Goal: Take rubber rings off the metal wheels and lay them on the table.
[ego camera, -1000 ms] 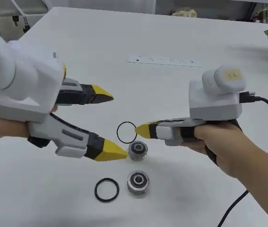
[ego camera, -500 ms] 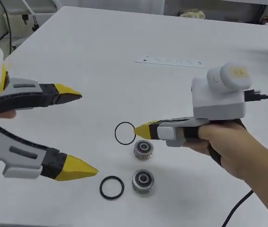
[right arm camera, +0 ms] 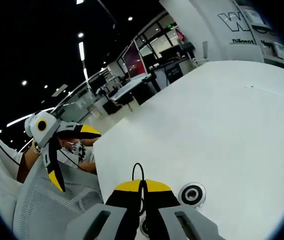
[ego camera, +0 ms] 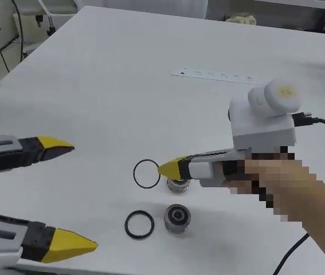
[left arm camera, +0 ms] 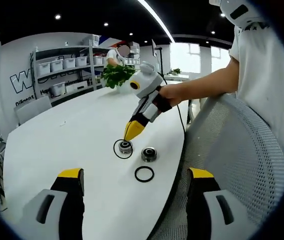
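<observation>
- We hold the right gripper [ego camera: 163,168] with its yellow-tipped jaws clenched on a thin black rubber ring [ego camera: 146,173]. In the right gripper view this ring [right arm camera: 137,172] rises as a narrow arc from between the closed jaws.
- The pinched ring hangs off the jaw tips, just beside a small round metal wheel [ego camera: 177,185]. The wheel stands on the white table [ego camera: 122,86] under the gripper's nose. We cannot tell whether the ring touches the table.
- A second metal wheel [ego camera: 177,217] sits nearer to us. A second black rubber ring [ego camera: 139,224] lies flat on the table just to its left, not touching it.
- We hold the left gripper [ego camera: 85,197] released, its jaws spread wide, well apart from wheels and rings.
- A long white strip [ego camera: 211,74] lies far across the table.
</observation>
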Demonstrator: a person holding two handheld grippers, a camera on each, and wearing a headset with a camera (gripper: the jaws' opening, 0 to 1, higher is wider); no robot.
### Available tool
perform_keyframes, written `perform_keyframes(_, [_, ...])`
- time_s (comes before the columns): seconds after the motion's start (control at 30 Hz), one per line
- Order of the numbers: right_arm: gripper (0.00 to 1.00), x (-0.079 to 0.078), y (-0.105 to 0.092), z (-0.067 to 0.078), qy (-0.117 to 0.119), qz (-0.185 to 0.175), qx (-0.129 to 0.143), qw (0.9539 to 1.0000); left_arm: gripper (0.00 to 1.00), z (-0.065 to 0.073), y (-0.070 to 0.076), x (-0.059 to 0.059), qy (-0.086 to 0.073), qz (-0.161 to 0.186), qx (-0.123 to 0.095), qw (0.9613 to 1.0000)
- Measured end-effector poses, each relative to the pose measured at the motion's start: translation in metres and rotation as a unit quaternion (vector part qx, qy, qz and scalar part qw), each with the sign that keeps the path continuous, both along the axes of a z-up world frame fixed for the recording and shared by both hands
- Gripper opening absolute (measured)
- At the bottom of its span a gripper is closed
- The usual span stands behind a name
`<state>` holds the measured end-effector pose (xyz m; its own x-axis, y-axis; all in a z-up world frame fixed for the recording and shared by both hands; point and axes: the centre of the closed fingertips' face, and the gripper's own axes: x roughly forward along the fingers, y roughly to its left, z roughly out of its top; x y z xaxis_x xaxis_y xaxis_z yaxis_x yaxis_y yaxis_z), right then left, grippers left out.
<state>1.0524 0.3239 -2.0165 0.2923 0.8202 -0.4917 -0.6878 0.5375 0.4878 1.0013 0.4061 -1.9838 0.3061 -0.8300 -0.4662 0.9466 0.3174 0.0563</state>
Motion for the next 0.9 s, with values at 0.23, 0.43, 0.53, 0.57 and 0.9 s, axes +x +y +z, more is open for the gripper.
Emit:
perform_keyframes(0.23, [0.0, -0.011, 0.007, -0.01, 0.021, 0.024, -0.008, 0.9995, 0.84, -0.017, 0.004, -0.008, 0.023, 0.011, 0.01, 0.9996])
perform_keyframes(0.43, [0.0, -0.022, 0.011, -0.017, 0.042, 0.046, -0.01, 0.998, 0.84, -0.013, 0.0, -0.009, 0.034, 0.021, -0.012, 0.9991])
perform_keyframes(0.53, [0.0, -0.026, 0.011, -0.022, 0.053, 0.055, -0.014, 0.997, 0.84, -0.014, 0.0, -0.01, 0.037, 0.023, -0.012, 0.999])
perform_keyframes(0.57, [0.0, -0.028, 0.011, -0.023, 0.055, 0.059, -0.014, 0.9966, 0.84, -0.014, 0.0, -0.01, 0.037, 0.023, -0.012, 0.999])
perform_keyframes(0.9, [0.0, -0.039, 0.012, -0.036, 0.082, 0.082, -0.028, 0.9929, 0.84, -0.016, -0.002, -0.011, 0.045, 0.024, -0.012, 0.9986])
